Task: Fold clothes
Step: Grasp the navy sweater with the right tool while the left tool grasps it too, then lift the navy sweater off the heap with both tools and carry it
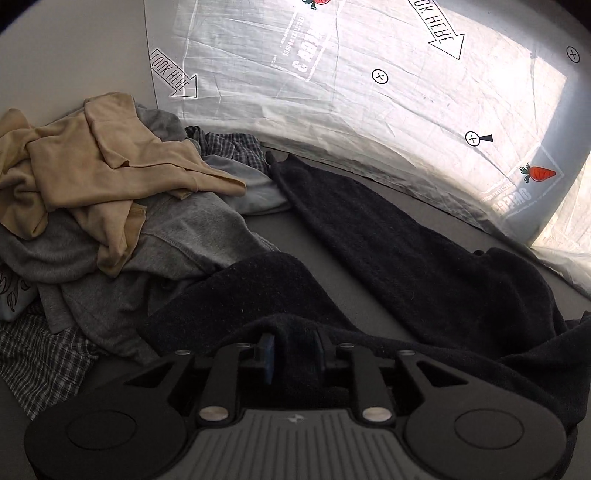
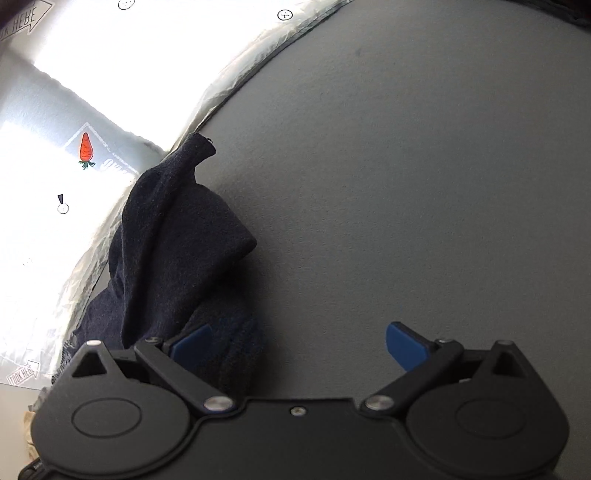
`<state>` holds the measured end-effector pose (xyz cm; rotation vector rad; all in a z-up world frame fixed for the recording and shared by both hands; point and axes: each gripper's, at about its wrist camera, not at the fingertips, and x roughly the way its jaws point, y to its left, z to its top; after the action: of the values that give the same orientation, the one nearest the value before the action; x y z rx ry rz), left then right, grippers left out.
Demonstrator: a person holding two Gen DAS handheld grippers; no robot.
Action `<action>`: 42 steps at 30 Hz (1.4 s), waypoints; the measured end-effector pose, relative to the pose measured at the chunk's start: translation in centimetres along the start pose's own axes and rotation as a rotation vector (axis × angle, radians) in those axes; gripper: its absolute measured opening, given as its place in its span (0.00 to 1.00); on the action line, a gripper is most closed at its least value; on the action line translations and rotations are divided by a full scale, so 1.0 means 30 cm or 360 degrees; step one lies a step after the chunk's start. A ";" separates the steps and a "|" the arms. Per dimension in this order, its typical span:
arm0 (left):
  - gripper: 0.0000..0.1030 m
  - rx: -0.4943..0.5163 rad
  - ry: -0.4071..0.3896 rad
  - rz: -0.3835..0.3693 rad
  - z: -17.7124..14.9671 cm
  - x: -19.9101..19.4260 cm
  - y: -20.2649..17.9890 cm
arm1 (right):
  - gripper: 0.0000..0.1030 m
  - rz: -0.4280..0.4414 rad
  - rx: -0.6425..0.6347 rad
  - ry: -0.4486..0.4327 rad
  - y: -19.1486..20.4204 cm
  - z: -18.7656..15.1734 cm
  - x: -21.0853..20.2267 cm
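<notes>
While spread across the grey desk [image 1: 321, 236], the dark towel [image 1: 388, 236] is laid lengthwise from near edge to far wall
Left gripper [image 1: 293, 354] is narrowly parted around a towel fold; right gripper [image 2: 299, 343] is opened wide

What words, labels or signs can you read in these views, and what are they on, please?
"LOOK HERE", mirrored, in arrows on the plastic sheet: one arrow, another arrow.
Block lettering by the carrot picture: mirrored, too blurred to read.
Faded stamp on the sheet: unreadable.
Clothes: no legible text.
</notes>
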<state>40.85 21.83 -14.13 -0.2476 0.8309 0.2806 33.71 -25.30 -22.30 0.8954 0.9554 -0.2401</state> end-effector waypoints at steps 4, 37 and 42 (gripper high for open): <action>0.52 -0.0030 -0.0002 -0.0088 0.004 -0.009 -0.023 | 0.95 0.0150 0.0198 0.0195 0.031 -0.032 0.107; 0.60 0.0044 0.0121 -0.0002 -0.153 -0.126 -0.195 | 0.21 -0.0214 -0.1371 -0.0068 0.311 -0.190 0.107; 0.60 0.0099 0.0111 0.0009 -0.233 -0.189 -0.302 | 0.20 -0.0341 -0.1587 -0.0192 0.230 -0.099 0.039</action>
<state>35.48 10.28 -13.45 -0.1980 0.9081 0.2521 36.34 -18.50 -20.17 -0.1352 0.9040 0.0204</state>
